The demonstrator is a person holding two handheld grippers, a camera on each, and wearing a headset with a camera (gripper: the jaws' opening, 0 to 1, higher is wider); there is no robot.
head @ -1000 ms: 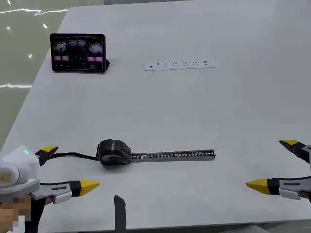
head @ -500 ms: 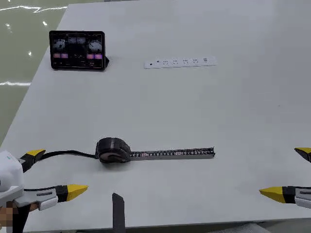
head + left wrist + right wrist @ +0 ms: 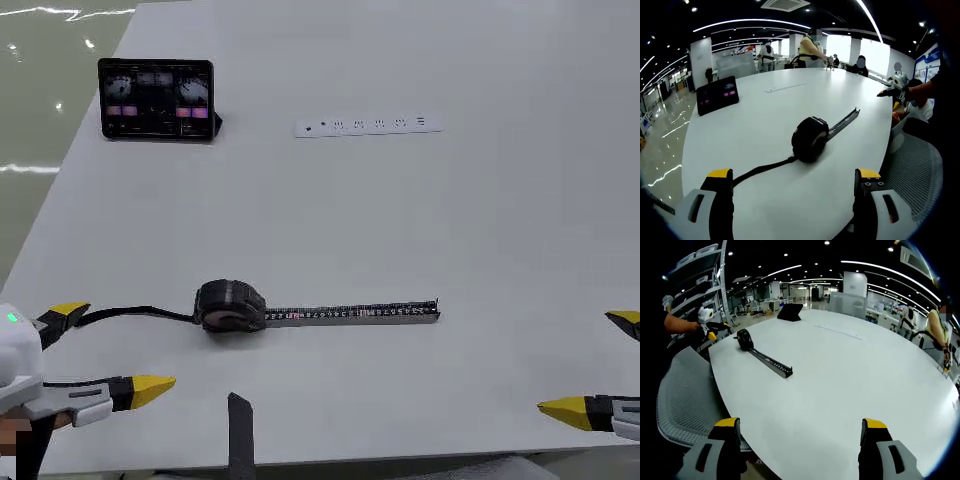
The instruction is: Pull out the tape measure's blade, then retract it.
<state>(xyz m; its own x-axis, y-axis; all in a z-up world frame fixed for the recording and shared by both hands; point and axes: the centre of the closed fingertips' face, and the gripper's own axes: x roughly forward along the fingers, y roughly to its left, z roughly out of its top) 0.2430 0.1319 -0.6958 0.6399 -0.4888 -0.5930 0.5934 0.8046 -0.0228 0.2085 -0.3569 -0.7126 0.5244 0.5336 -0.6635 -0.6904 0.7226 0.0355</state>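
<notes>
The tape measure (image 3: 231, 306) lies on my tabletop (image 3: 400, 220), blade (image 3: 355, 313) out (flat). My left hand-held gripper (image 3: 115, 347) and right hand-held gripper (image 3: 592, 363) both gape, empty.

The left yellow-tipped grey gripper (image 3: 110, 347) hovers low at the near left, jaws spread wide. The right yellow-tipped grey gripper (image 3: 592, 362) hovers opposite, likewise gaping.

Bright ceiling strips (floor (image 3: 40, 60) glare), fisheye-bent edges.

the right gripper (image 3: 574, 362) is cut by the head view's edge (blade (image 3: 350, 313) markings unreadably small).
</notes>
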